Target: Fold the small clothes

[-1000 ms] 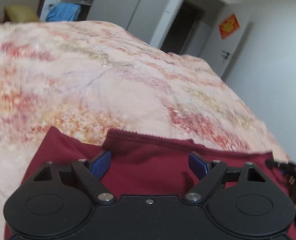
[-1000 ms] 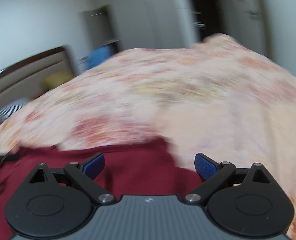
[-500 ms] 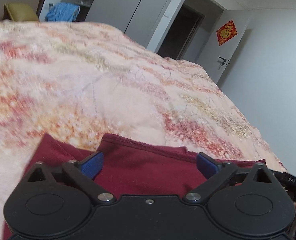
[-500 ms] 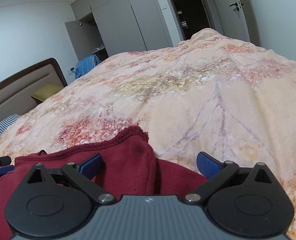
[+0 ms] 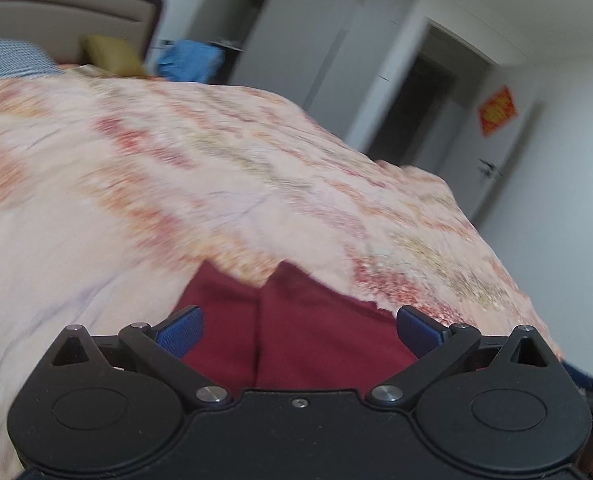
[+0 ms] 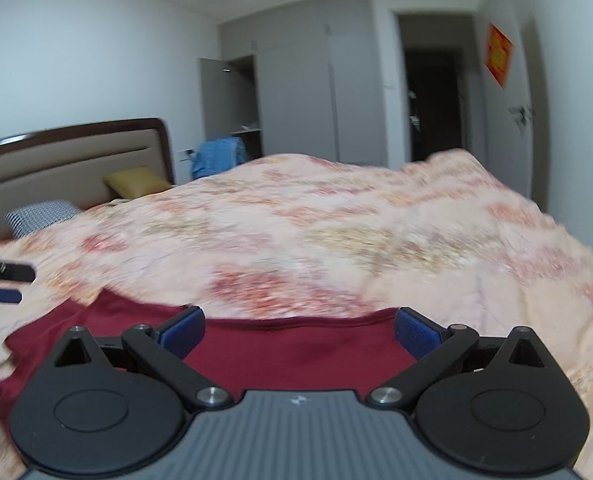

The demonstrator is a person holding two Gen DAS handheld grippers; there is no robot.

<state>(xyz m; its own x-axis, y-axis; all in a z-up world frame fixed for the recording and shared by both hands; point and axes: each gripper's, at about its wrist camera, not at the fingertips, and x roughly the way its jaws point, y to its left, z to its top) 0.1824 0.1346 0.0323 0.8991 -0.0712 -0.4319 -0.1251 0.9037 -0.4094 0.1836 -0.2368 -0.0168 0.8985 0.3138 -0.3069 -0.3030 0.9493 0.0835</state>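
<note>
The dark red garment (image 6: 296,354) lies flat on the bed's floral quilt (image 6: 356,232), at the near side of the bed, directly below both grippers; in the left wrist view it (image 5: 316,332) shows a lengthwise crease where one layer overlaps another. Its far hem runs straight across in the right wrist view, with wide open quilt beyond it and to the right, up to the bed's far edge. The left gripper (image 5: 298,330) has its blue fingers (image 5: 180,330) spread wide, with the cloth seen below the gap and no pad pressing on it. The right gripper (image 6: 298,330) likewise has its fingers (image 6: 416,332) wide apart over the garment, gripping nothing. At the left edge of the right wrist view the left gripper's fingertips show just beside the garment's corner. At the head of the bed are a checked pillow (image 6: 40,216), a mustard cushion (image 6: 136,182) and a padded headboard (image 6: 76,156). Beyond stand grey wardrobes (image 6: 308,80), a blue cloth (image 6: 216,156) and a dark doorway (image 6: 432,100). Both views are blurred.
</note>
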